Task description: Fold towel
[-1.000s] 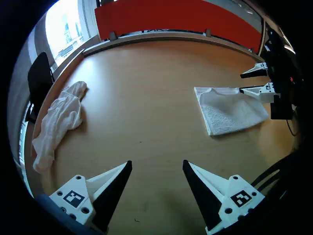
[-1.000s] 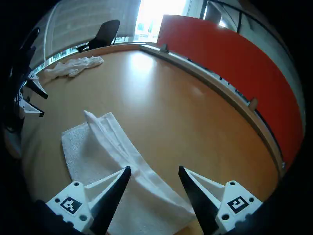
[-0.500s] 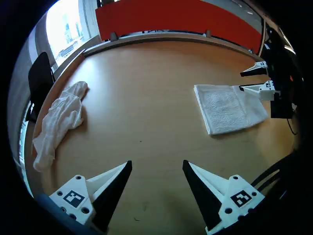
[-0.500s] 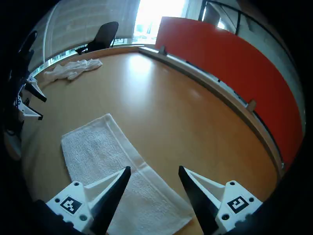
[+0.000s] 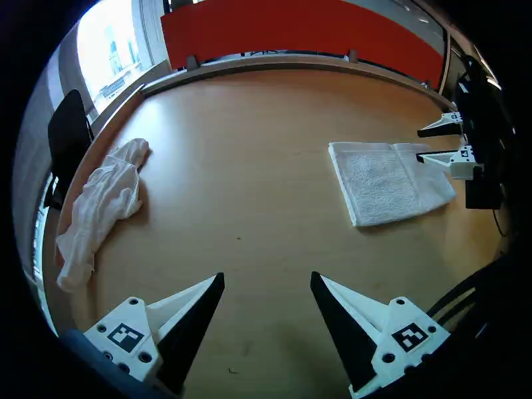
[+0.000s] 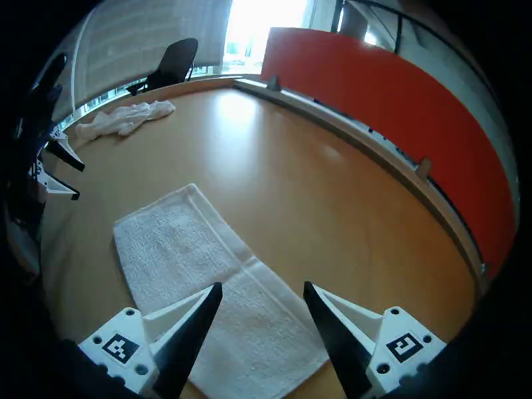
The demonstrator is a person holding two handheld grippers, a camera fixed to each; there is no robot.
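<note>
A folded white towel (image 5: 390, 183) (image 6: 206, 266) lies flat on the wooden table. My right gripper (image 6: 261, 299) (image 5: 440, 141) stands open just above the towel's near end, with nothing between its fingers. A crumpled white towel (image 5: 100, 206) (image 6: 123, 117) lies in a heap near the table's far edge by the window. My left gripper (image 5: 267, 289) (image 6: 61, 174) is open over bare table, well apart from both towels.
The wooden table (image 5: 253, 153) is bounded by a red partition (image 5: 299, 30) (image 6: 392, 113) along one side. A black office chair (image 5: 65, 136) (image 6: 169, 63) stands beyond the edge near the crumpled towel. Windows (image 6: 266, 20) lie behind it.
The raised fold of the towel has dropped and now lies flat. My right gripper has drawn back slightly from it. The left gripper has stayed put.
</note>
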